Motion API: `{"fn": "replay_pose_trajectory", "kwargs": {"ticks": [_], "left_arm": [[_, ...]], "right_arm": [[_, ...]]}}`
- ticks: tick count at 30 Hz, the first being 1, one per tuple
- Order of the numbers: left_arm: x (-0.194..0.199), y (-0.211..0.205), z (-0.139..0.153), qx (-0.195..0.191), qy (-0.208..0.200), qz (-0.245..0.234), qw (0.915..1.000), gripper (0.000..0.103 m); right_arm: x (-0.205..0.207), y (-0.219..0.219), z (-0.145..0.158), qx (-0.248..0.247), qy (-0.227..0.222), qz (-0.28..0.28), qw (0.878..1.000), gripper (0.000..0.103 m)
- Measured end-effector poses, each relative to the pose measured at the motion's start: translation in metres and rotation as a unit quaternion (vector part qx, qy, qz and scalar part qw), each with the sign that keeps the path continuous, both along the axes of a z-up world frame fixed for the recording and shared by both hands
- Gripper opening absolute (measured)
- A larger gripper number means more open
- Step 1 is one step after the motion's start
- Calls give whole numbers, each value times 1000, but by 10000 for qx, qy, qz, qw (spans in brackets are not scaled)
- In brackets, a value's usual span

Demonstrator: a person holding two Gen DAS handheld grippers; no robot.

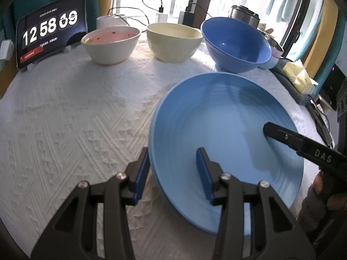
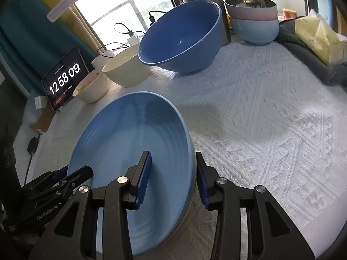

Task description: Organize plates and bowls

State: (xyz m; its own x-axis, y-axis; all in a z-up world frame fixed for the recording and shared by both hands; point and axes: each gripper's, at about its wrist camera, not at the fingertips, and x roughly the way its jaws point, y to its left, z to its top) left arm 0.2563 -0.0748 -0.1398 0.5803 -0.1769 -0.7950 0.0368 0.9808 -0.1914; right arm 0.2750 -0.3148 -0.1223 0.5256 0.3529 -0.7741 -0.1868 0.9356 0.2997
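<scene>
Early stage: the light-blue plate (image 1: 225, 130) lies on the white cloth (image 1: 76, 119), straddled at opposite rims by the left gripper (image 1: 173, 173) and right gripper (image 2: 173, 179), whether clamped cannot be told, while pink-lined bowl (image 1: 110, 43), cream bowl (image 1: 173, 41) and dark-blue bowl (image 1: 236, 43) stand unstacked behind.

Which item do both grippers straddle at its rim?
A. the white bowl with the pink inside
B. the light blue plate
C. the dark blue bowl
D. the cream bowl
B: in each wrist view one finger sits inside the light blue plate and the other outside its rim, the left gripper on one side and the right gripper on the opposite side.
</scene>
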Motion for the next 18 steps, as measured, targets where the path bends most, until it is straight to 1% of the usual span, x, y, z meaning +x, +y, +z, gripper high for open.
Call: {"fn": "replay_pose_trajectory", "kwargs": {"ticks": [2, 5, 9, 18], "left_arm": [[0, 4, 1, -108, 44, 26, 9999, 44], [-3, 8, 1, -110, 29, 58, 9999, 44], [-5, 18, 1, -209, 65, 161, 9996, 44], [-10, 40, 4, -275, -39, 358, 9990, 44]], "right_arm": [[-1, 2, 1, -49, -28, -15, 10000, 42], [-2, 6, 3, -79, -33, -24, 10000, 42], [-2, 14, 4, -131, -45, 24, 9999, 42], [-2, 35, 9, -199, -82, 157, 9996, 42]]}}
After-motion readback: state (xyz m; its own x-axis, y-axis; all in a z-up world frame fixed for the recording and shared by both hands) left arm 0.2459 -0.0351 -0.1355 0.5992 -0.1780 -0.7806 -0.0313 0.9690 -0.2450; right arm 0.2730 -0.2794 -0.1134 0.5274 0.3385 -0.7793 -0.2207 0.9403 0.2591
